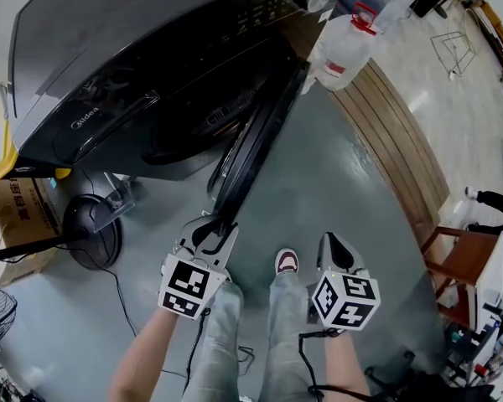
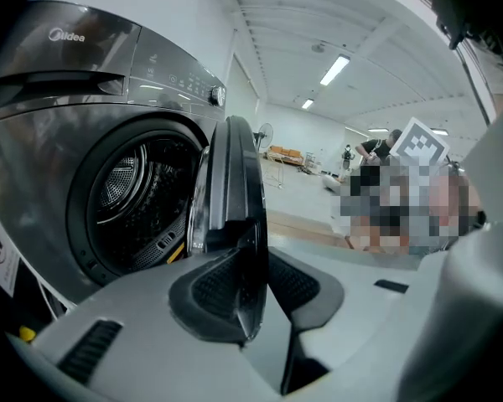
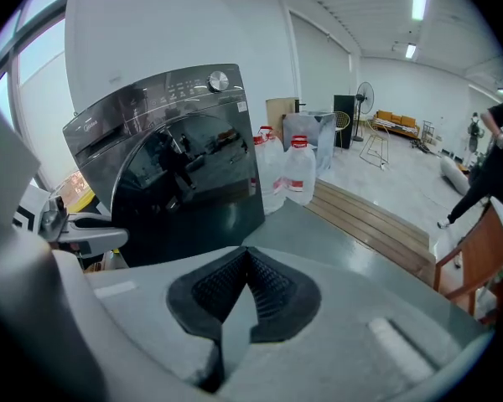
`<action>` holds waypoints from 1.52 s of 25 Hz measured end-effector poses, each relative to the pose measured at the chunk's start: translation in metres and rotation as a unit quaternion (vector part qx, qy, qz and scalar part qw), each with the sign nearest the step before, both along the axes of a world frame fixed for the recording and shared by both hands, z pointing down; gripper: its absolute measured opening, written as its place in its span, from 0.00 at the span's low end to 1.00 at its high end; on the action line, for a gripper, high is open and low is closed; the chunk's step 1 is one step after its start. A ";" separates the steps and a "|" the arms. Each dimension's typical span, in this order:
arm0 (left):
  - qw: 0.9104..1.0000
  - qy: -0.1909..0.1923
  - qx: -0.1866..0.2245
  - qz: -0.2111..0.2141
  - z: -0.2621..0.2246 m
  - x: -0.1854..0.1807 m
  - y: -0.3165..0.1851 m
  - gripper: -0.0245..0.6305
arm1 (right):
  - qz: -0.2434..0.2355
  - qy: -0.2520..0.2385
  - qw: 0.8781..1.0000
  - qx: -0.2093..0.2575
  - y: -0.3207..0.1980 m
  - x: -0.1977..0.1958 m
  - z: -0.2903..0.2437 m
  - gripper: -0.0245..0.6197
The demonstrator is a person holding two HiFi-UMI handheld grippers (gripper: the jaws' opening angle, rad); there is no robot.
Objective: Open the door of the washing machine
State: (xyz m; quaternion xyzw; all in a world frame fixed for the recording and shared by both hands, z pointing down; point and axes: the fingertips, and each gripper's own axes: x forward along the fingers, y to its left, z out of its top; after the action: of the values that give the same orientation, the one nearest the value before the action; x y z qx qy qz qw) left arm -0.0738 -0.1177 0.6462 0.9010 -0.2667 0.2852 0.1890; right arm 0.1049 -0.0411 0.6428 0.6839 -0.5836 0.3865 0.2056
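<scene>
The dark grey front-loading washing machine (image 1: 109,48) stands ahead of me with its round door (image 1: 260,132) swung wide open, edge-on toward me. My left gripper (image 1: 211,231) sits at the door's free edge. In the left gripper view the door's rim (image 2: 235,191) runs between the two pads without being pinched, so the left gripper (image 2: 256,283) is open, and the steel drum (image 2: 138,191) shows behind. My right gripper (image 1: 334,245) hangs apart over the floor at the right; its pads (image 3: 247,258) meet with nothing between them. The door's dark outer face (image 3: 184,182) fills the right gripper view.
Large water jugs (image 1: 344,48) stand right of the machine beside a wooden floor strip (image 1: 394,132). A floor fan (image 1: 92,229) and a cardboard box (image 1: 17,212) are at the left. A wooden chair (image 1: 465,266) stands at the right. My shoe (image 1: 287,262) is between the grippers.
</scene>
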 end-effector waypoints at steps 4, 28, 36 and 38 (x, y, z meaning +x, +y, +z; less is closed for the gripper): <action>1.000 -0.002 -0.003 -0.006 0.000 0.006 0.005 0.18 | 0.010 0.001 1.000 -0.001 0.009 0.006 0.000 0.05; 0.999 -0.005 -0.039 0.028 0.005 0.067 0.049 0.21 | 0.099 0.000 0.995 -0.002 0.065 0.059 -0.001 0.05; 0.998 -0.003 -0.049 0.025 0.005 0.089 0.059 0.21 | 0.107 -0.001 0.994 -0.003 0.071 0.071 -0.001 0.05; 0.999 0.001 -0.049 0.023 0.005 0.095 0.061 0.21 | 0.108 -0.001 0.994 -0.002 0.072 0.075 -0.001 0.05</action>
State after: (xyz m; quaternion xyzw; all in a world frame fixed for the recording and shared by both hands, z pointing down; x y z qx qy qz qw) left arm 0.0215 -0.0569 0.6509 0.8968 -0.2316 0.3009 0.2272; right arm 0.1799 0.0309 0.6418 0.7420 -0.5056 0.4089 0.1633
